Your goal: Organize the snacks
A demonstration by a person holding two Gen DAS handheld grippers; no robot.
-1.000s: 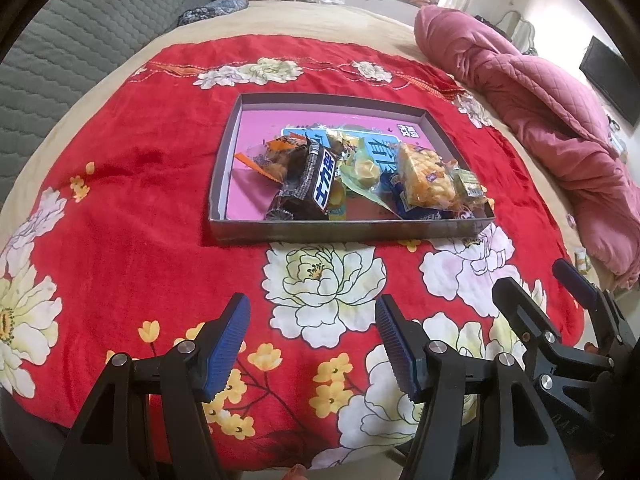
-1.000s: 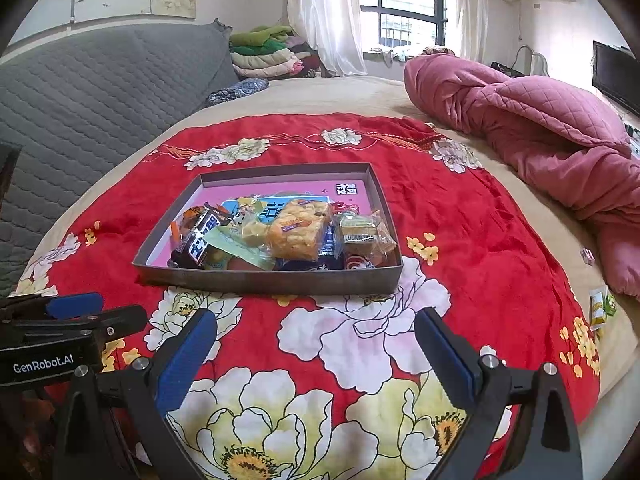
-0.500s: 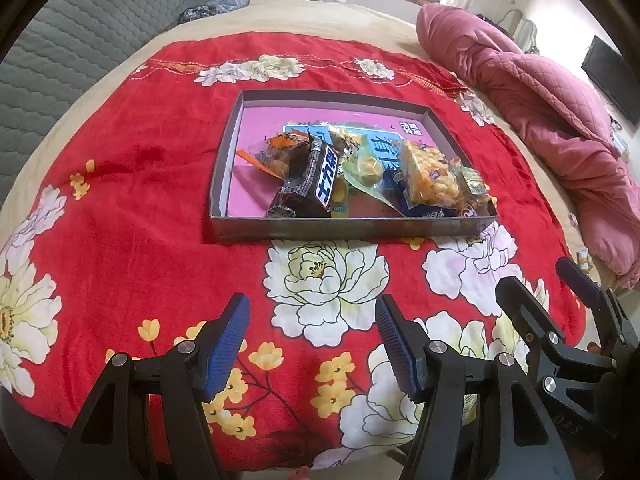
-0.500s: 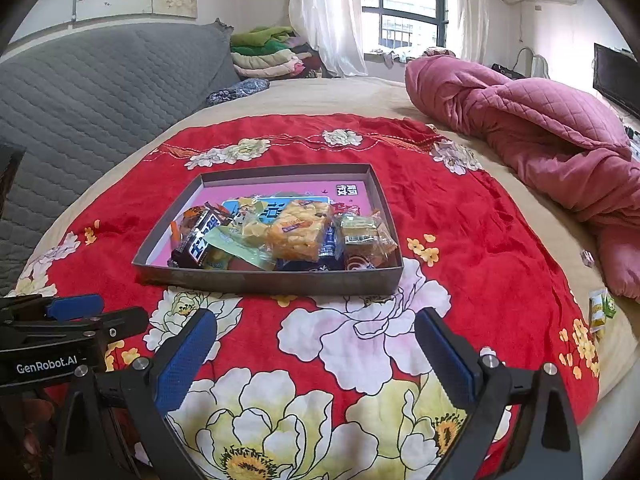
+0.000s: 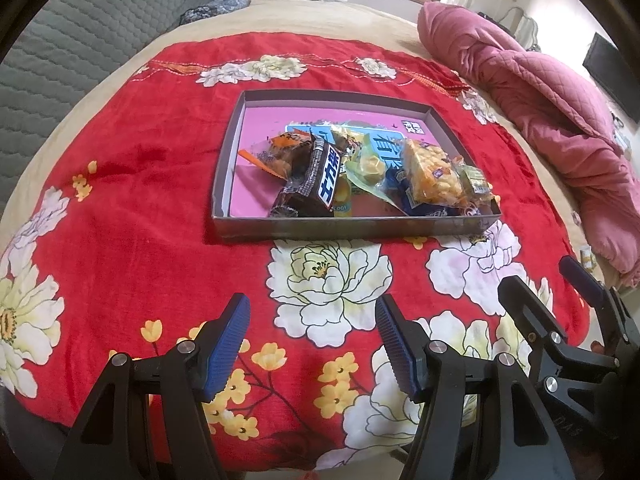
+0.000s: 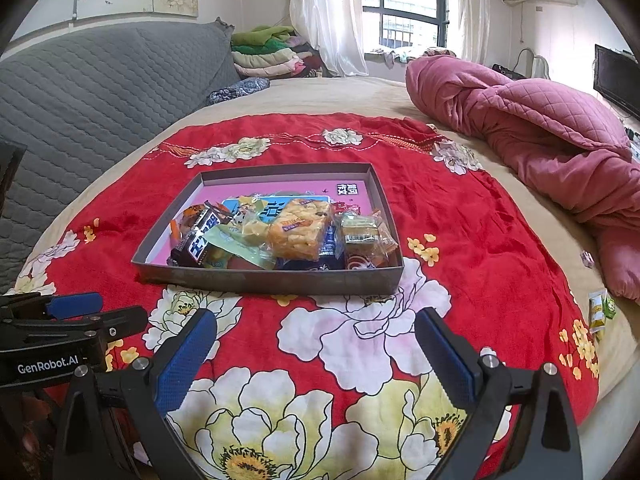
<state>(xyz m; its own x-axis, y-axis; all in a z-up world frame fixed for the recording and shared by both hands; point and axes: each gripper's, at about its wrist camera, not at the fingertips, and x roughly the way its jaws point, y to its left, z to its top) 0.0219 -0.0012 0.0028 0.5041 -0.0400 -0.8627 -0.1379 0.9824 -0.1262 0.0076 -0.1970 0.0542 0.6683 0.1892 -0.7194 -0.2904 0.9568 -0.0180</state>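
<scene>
A shallow grey box with a pink floor [image 5: 240, 136] [image 6: 280, 280] lies on the red flowered blanket. Several wrapped snacks are piled in its near half: a dark chocolate bar [image 5: 316, 184] [image 6: 198, 242], a yellow puffed-rice pack [image 5: 432, 176] [image 6: 300, 232], a small biscuit pack [image 6: 360, 232]. My left gripper [image 5: 312, 320] hovers open over the blanket in front of the box, nothing between its blue pads. My right gripper [image 6: 316, 340] is open too, empty, short of the box's front wall. Each gripper shows at the edge of the other's view.
The red blanket [image 5: 132, 216] covers a beige bed. A crumpled pink quilt [image 6: 540, 132] lies at the right. A small green-yellow packet [image 6: 600, 308] rests on the beige sheet near the right edge. A grey quilted headboard [image 6: 100, 80] and folded laundry stand at the back left.
</scene>
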